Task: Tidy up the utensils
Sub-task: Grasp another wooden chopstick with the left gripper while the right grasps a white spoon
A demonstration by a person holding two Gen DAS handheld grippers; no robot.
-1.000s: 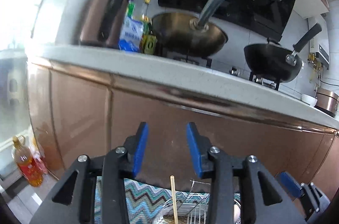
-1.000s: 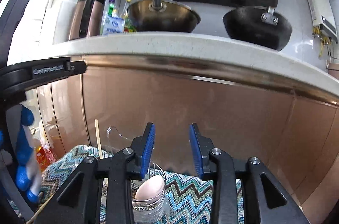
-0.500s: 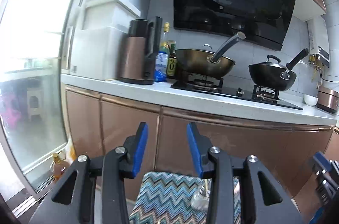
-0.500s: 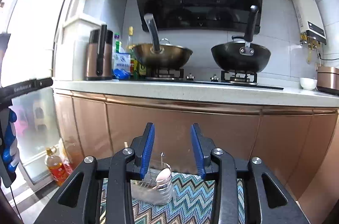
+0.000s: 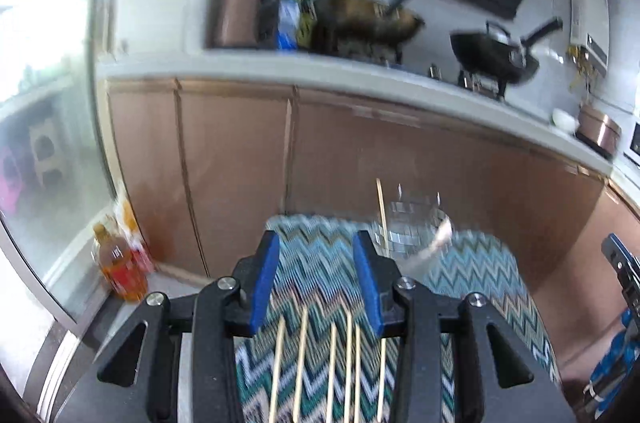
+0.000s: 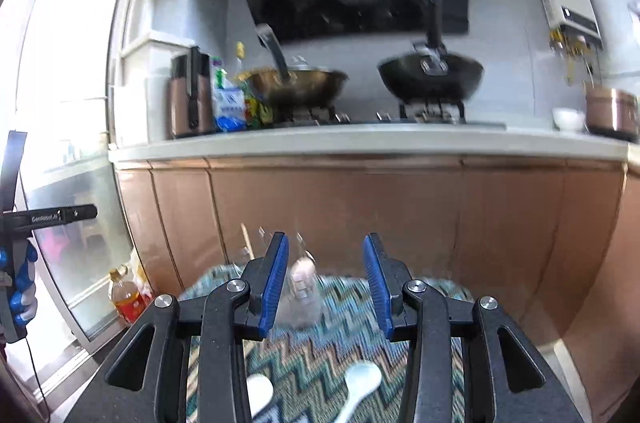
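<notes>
My left gripper [image 5: 316, 279] and right gripper [image 6: 326, 281] both empty, jaws apart, right's opening; chopsticks [image 5: 332, 371] and spoons [image 6: 360, 389] lie nearer than the holder [image 5: 408, 235].

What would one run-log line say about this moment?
left claw: open, empty | right claw: open, empty | chopsticks, spoons: on cloth

Each black tool [image 5: 314, 283] has blue pads [image 5: 264, 283] and silver screws [image 5: 226, 282].

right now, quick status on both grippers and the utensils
Left gripper open, empty, over loose wooden chopsticks. Right gripper open, empty, white spoons below it. Clear glass holder ahead, unobstructed.
</notes>
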